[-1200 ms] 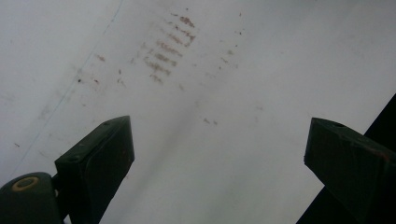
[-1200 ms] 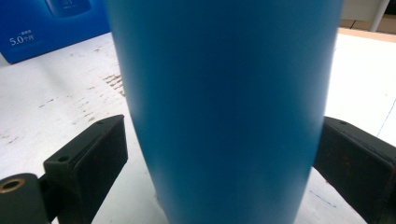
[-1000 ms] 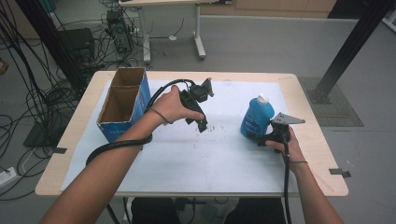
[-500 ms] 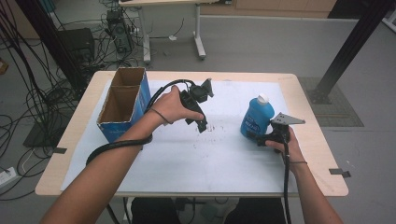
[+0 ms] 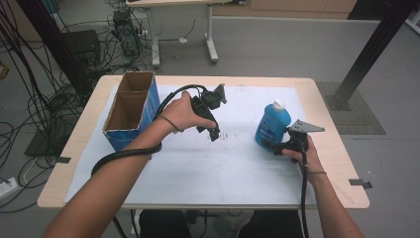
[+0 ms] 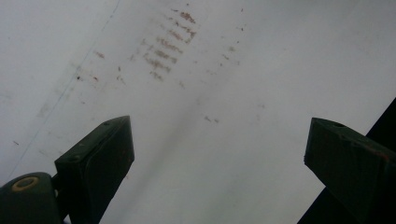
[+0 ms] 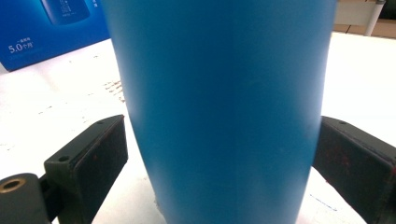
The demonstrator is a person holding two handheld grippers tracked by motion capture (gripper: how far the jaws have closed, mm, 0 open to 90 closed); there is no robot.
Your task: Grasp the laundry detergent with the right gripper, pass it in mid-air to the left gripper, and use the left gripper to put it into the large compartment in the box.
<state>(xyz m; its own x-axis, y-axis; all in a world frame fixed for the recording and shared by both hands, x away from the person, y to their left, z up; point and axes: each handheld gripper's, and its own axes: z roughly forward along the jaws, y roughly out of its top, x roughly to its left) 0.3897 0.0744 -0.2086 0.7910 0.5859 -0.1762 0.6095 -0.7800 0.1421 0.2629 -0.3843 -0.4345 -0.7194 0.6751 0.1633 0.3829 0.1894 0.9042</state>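
- The room is a workshop with a grey floor, bundles of black cables at the left and a white-legged desk behind; in the middle stands a wooden table (image 5: 327, 99) covered by a white sheet (image 5: 218, 163).
- The sheet carries faint reddish-brown smudges (image 6: 170, 39), seen close in the left gripper view and as a small speckled patch near the table's centre in the high view.
- An open blue cardboard box (image 5: 130, 110) stands upright at the left part of the table, its two brown-lined compartments facing up; in the right gripper view it shows as a blue panel with white print in the far corner.
- The blue bottle (image 5: 272, 124) with a white cap stands upright at the right part of the table, well apart from the box.
- The right gripper (image 5: 280, 147) rests low at the bottle's base, held in the person's right hand, its grey plate on top.
- In the right gripper view the bottle sits between the two black jaws; the jaws are spread, one with a clear gap to the bottle's side, the other at or just beside its wall, and I cannot tell whether that one touches.
- The left gripper (image 5: 213, 130) is held above the sheet near the centre, pointing down at the smudges; its jaws stand wide apart with nothing between them.
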